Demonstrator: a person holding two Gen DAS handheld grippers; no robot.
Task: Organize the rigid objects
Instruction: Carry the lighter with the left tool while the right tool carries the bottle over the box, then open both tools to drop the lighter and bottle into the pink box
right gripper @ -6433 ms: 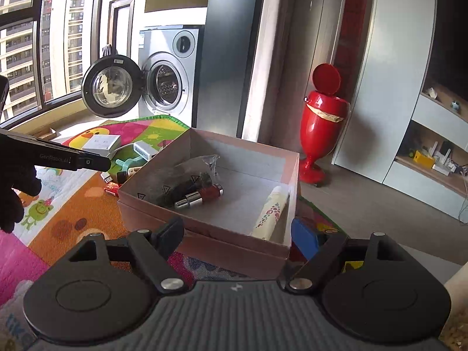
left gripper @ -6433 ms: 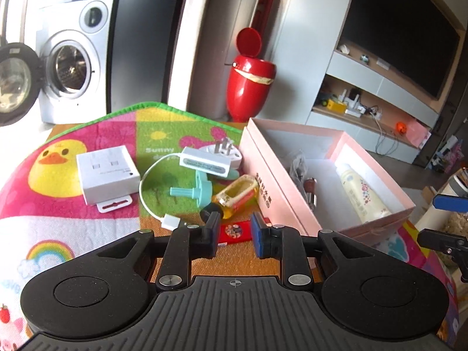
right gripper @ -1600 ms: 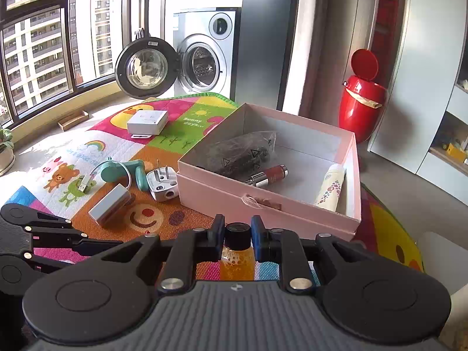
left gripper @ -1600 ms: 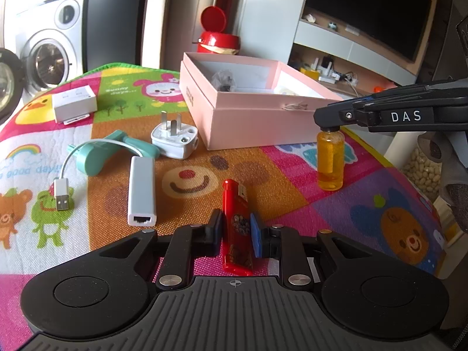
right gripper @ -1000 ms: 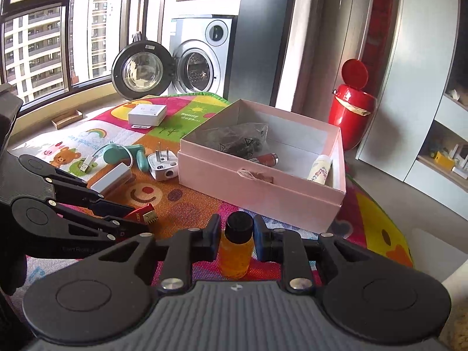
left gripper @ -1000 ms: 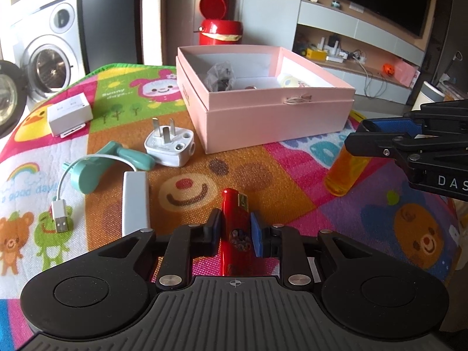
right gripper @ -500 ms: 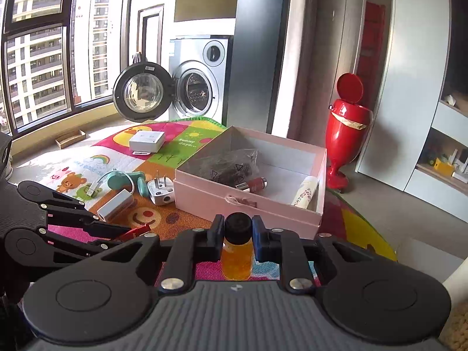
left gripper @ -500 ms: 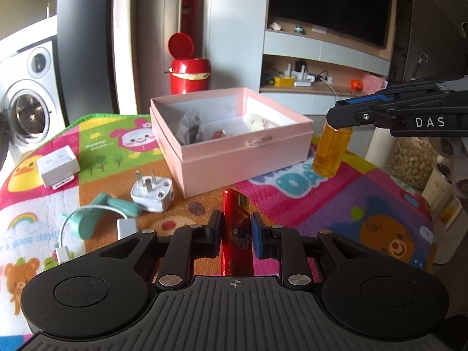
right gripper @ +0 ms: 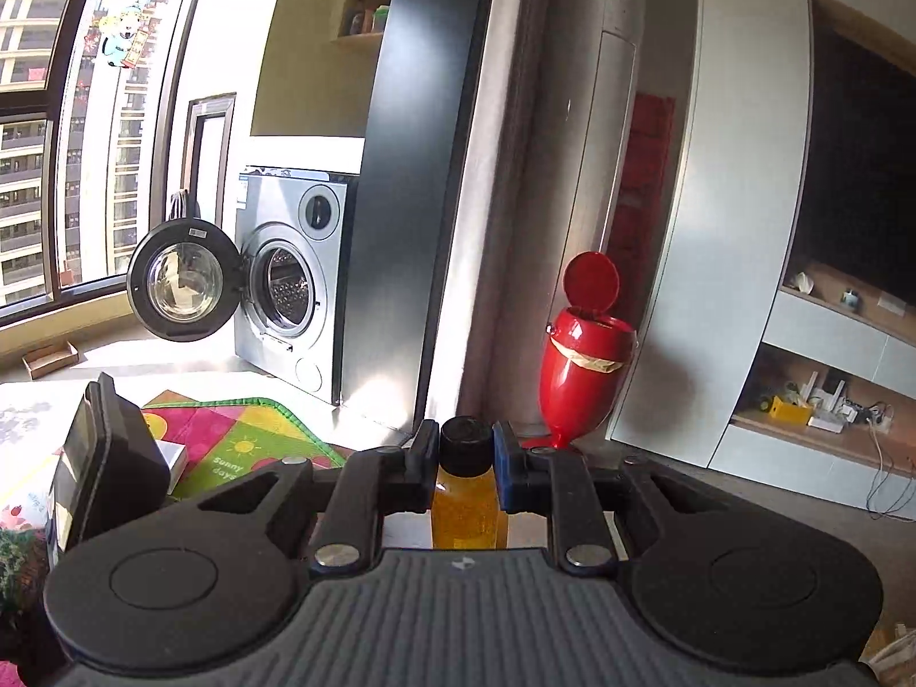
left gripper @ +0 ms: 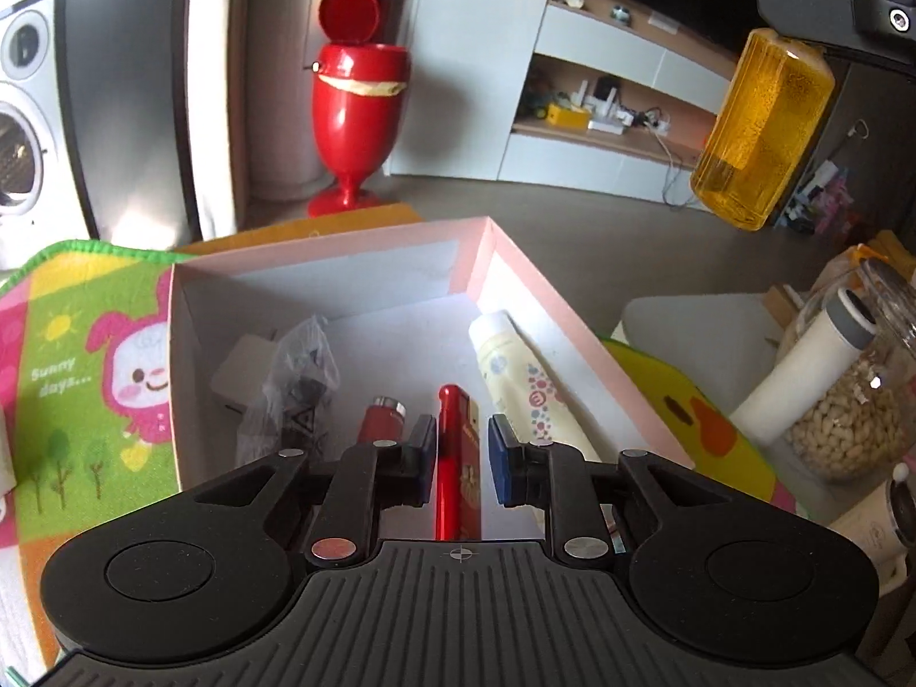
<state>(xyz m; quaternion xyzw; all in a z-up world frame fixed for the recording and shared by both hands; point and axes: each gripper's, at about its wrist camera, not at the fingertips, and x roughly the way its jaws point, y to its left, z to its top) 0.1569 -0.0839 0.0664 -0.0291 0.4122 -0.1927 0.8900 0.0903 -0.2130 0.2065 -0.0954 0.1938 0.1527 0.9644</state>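
Note:
My left gripper [left gripper: 461,461] hangs over the open pink box [left gripper: 532,292] with a red lighter [left gripper: 455,458] between its jaws; a small gap shows on the right side, so the jaws look slightly parted. The box holds a cream tube [left gripper: 524,383], a red lipstick [left gripper: 382,426] and a crinkled plastic bag [left gripper: 297,378]. My right gripper [right gripper: 465,461] is shut on the black cap of an amber bottle [right gripper: 465,501], held high. In the left wrist view the bottle [left gripper: 758,126] hangs at the upper right, above the box.
A red bin [left gripper: 358,86] stands behind the box. Glass jars [left gripper: 847,395] stand to the right of it. The colourful mat [left gripper: 86,378] lies to the left. A washing machine [right gripper: 286,297] with its door open is at the back left.
My left gripper carried the lighter from above the mat to over the inside of the box, and its jaws have parted a little. My right gripper lifted the amber bottle higher.

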